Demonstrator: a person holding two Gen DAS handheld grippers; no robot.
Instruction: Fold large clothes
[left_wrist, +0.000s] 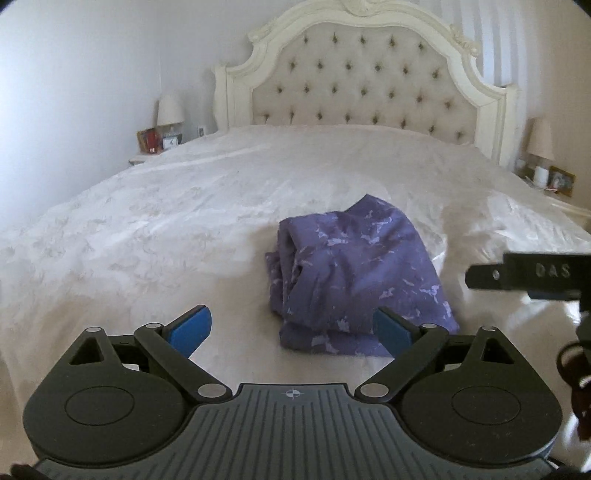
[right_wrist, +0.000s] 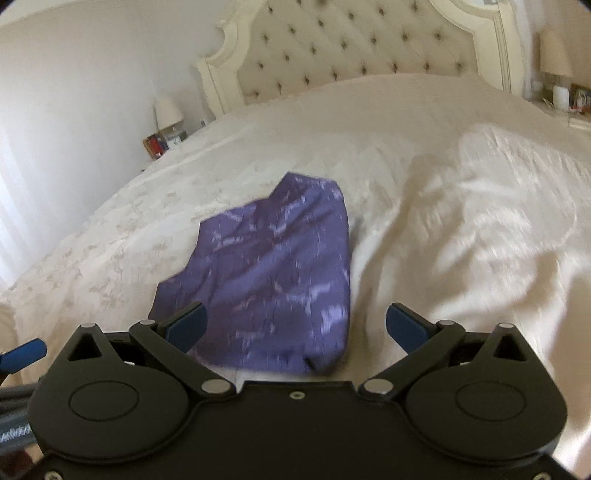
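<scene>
Purple fabric with a paler lilac splatter print lay folded into a thick bundle (left_wrist: 354, 280) on the white bedspread (left_wrist: 166, 229), toward the foot of the bed and roughly on its centre line. Its layered fold edges faced left in the left wrist view, and the lowest layer stuck out flat at the near end. I could not tell what kind of garment it was.

Both grippers hung above the near end of the bed, holding nothing. The left gripper (left_wrist: 293, 330) had its jaws spread wide, its blue pads (left_wrist: 192, 326) well apart, the right-hand pad overlapping the near corner of the bundle in the picture; whether it touched the cloth was unclear. The right gripper (right_wrist: 295, 326) was likewise released, jaws wide, with the bundle (right_wrist: 269, 280) just ahead of and partly between its fingers. That view was smeared by motion blur, so contact could not be judged there.

A cream tufted headboard (left_wrist: 364, 77) stood at the far end. A lamp (left_wrist: 170, 110) sat on the left nightstand beside a small clock (left_wrist: 170, 142) and a red-toned picture frame (left_wrist: 149, 139). On the right nightstand stood another lamp (left_wrist: 540, 142), a white cylinder, perhaps a candle (left_wrist: 540, 175), and a framed photo (left_wrist: 561, 180).
</scene>
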